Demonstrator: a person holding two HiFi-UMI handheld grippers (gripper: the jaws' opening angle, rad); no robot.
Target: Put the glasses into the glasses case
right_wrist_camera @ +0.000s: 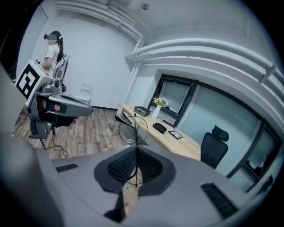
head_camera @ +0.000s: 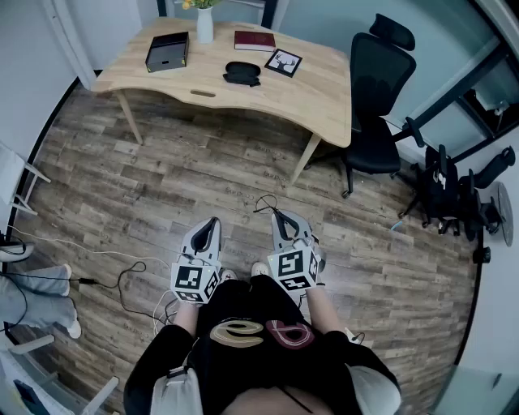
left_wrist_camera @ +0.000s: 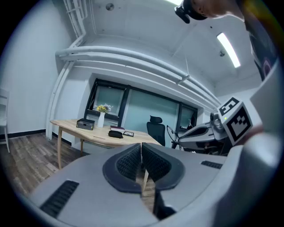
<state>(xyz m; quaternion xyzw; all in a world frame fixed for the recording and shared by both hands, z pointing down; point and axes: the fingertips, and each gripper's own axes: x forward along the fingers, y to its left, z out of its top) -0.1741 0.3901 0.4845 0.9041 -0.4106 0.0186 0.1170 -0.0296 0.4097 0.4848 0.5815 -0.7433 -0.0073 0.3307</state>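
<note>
The glasses (right_wrist_camera: pixel 136 133), thin wire-framed, are clamped by one temple arm between the closed jaws of the right gripper (head_camera: pixel 281 219), with the round lens rim standing up past the jaw tips and out over the wooden floor (head_camera: pixel 203 178). The left gripper (head_camera: pixel 212 223) is held just beside the right one, its jaws closed together with nothing between them. Both grippers are in front of the person's body, well apart from the counter (head_camera: pixel 324 97). The glasses case (head_camera: pixel 242 73), a dark oval shape, lies on the counter near its middle; from here I cannot tell whether it is open or shut. Just beside the case is a small framed picture (head_camera: pixel 283 62), with a dark red book (head_camera: pixel 255 40) behind it, and further left a white vase (head_camera: pixel 204 24) of yellow flowers and a black box (head_camera: pixel 167 51). A black office chair (head_camera: pixel 377 97) stands at the counter's right end. Cables (head_camera: pixel 122 280) trail over the floor beside the person.
</note>
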